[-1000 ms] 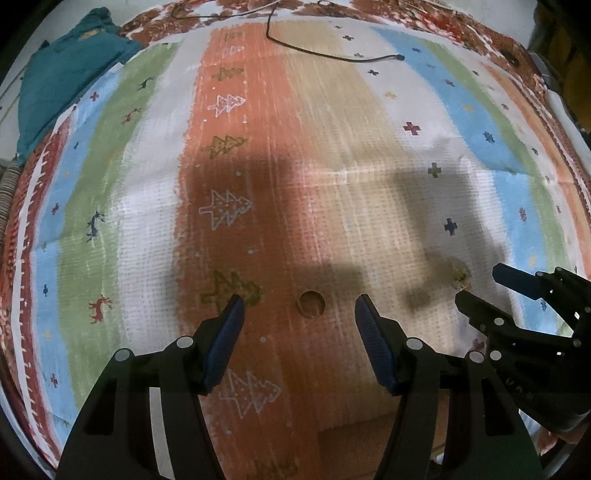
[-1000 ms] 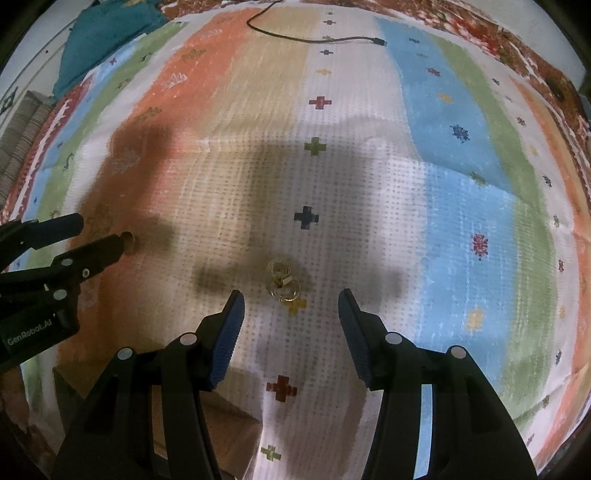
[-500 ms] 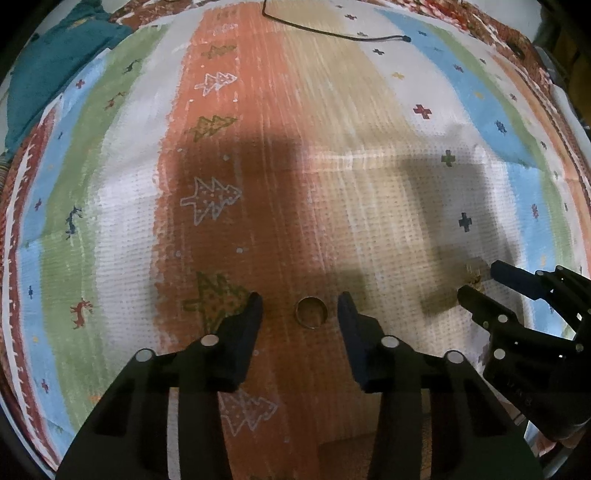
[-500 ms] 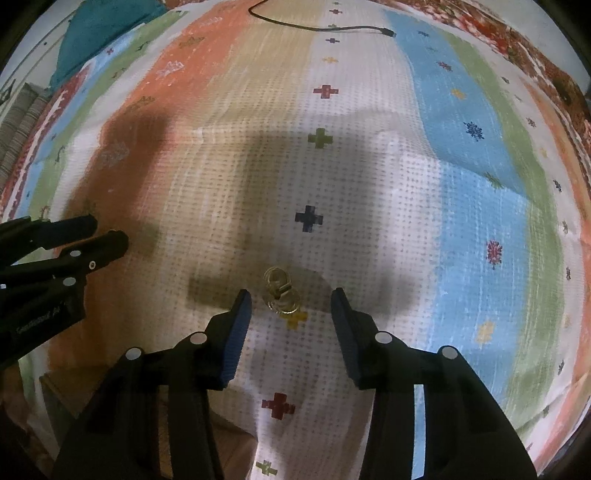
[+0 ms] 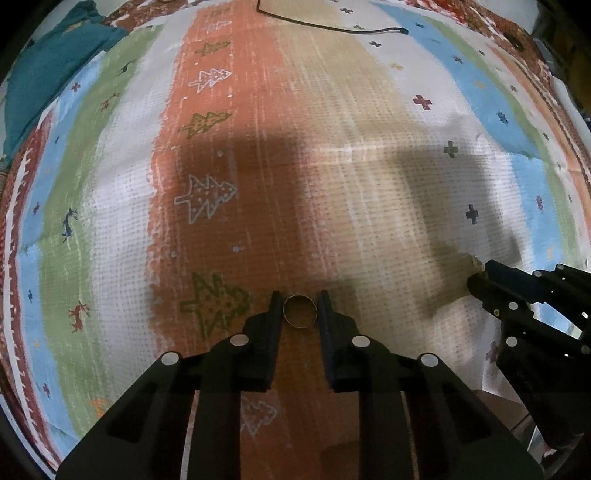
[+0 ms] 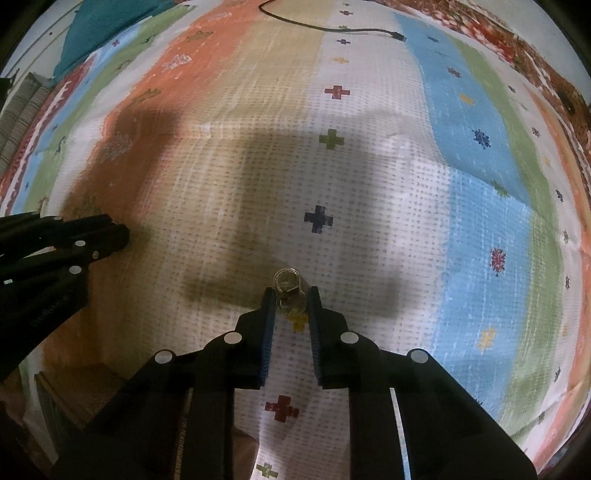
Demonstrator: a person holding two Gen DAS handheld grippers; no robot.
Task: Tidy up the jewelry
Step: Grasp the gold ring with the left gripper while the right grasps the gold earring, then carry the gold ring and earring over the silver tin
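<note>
A plain gold ring (image 5: 300,311) lies on the orange stripe of the patterned cloth (image 5: 332,166). My left gripper (image 5: 300,302) is closed around it, both pads touching its sides. A pair of linked gold rings (image 6: 289,291) lies on the white stripe of the cloth (image 6: 369,184). My right gripper (image 6: 290,295) is closed on the nearer ring of the pair; the farther ring sticks out past the tips. The right gripper also shows at the right edge of the left wrist view (image 5: 476,280), and the left gripper shows at the left of the right wrist view (image 6: 122,232).
A black cable (image 5: 332,26) lies at the far end of the cloth, also seen in the right wrist view (image 6: 332,27). A teal cloth (image 5: 48,66) sits at the far left. A brown wooden box edge (image 6: 74,391) shows under the near cloth edge.
Both grippers have moved forward and down onto the jewelry and narrowed from wide open to closed on the rings.
</note>
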